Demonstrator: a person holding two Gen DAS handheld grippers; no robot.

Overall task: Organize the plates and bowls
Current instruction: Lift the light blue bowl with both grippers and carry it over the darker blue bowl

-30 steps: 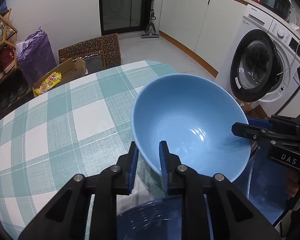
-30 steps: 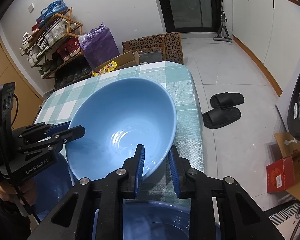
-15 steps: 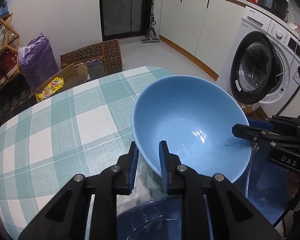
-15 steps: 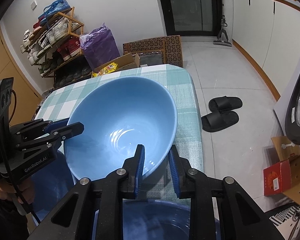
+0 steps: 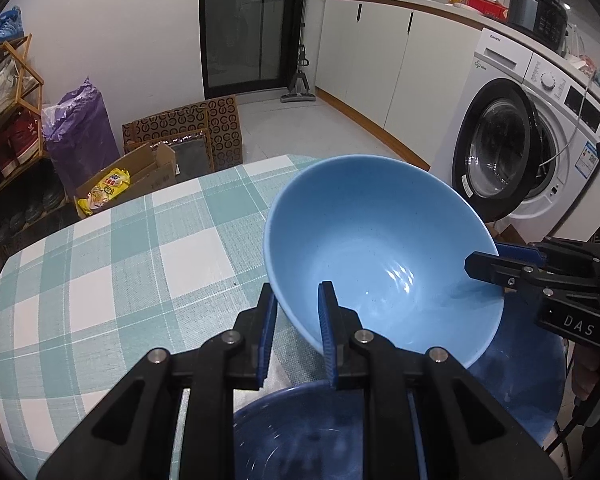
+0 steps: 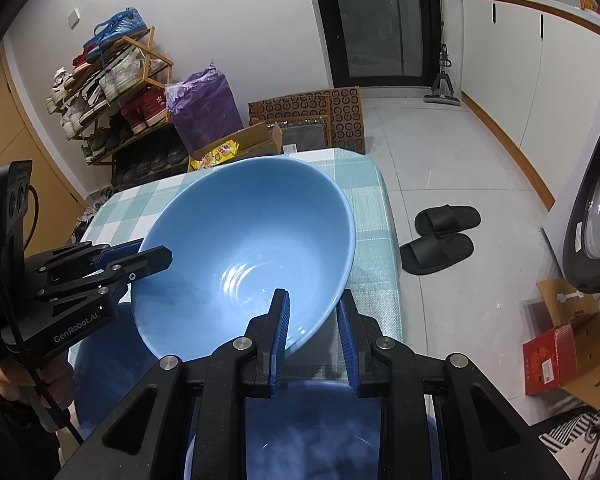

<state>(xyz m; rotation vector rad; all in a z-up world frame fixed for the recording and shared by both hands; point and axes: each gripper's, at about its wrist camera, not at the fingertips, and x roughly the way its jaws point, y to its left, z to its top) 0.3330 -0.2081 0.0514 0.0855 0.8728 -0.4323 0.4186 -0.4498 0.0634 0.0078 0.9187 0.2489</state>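
both hand-held grippers (image 5: 298, 322) (image 6: 312, 330) clamp the light blue bowl's (image 5: 380, 252) rim.

dark blue bowl (image 5: 312, 436): lower frame, cut off, partly behind gripper arms
washing machine (image 6: 596, 216): right edge, cut off

We read "DAS" on a small black label on the right gripper (image 5: 485, 260). On the left gripper (image 6: 154, 255) stands "GenRobot.AI" in white letters. The washing machine (image 5: 512, 152) carries "Galanz" on top.
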